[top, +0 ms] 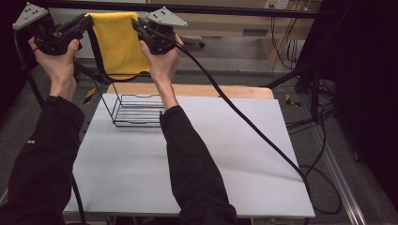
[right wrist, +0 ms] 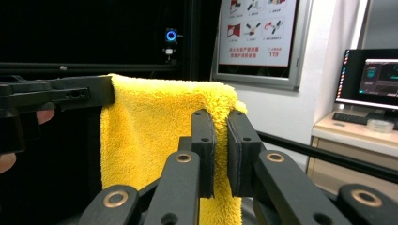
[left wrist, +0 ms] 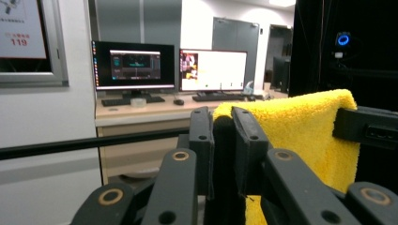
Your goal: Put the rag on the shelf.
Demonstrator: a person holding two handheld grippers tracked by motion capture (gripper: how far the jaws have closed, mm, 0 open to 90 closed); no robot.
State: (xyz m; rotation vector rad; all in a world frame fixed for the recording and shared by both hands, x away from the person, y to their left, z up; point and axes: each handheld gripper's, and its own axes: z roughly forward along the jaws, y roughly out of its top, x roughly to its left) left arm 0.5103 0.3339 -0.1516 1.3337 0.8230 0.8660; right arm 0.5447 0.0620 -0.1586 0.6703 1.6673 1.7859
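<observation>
Basket (top: 136, 112) sits bare on table (top: 211, 154); left gripper (top: 88, 21) and right gripper (top: 136, 22) clench yellow towel (top: 119, 42).

Black wire basket (top: 136, 111) on white table (top: 225, 154), far-left part, w/ wooden strip (top: 234, 91) along table's far edge. Two lit monitors (left wrist: 133, 65) w/ keyboards on desk (left wrist: 141, 112) in bkgd. Red-and-white poster (right wrist: 257, 32) framed on wall. Blue-ringed camera (right wrist: 171, 35) on dark frame. Cables (top: 324, 112) across floor at right.
</observation>
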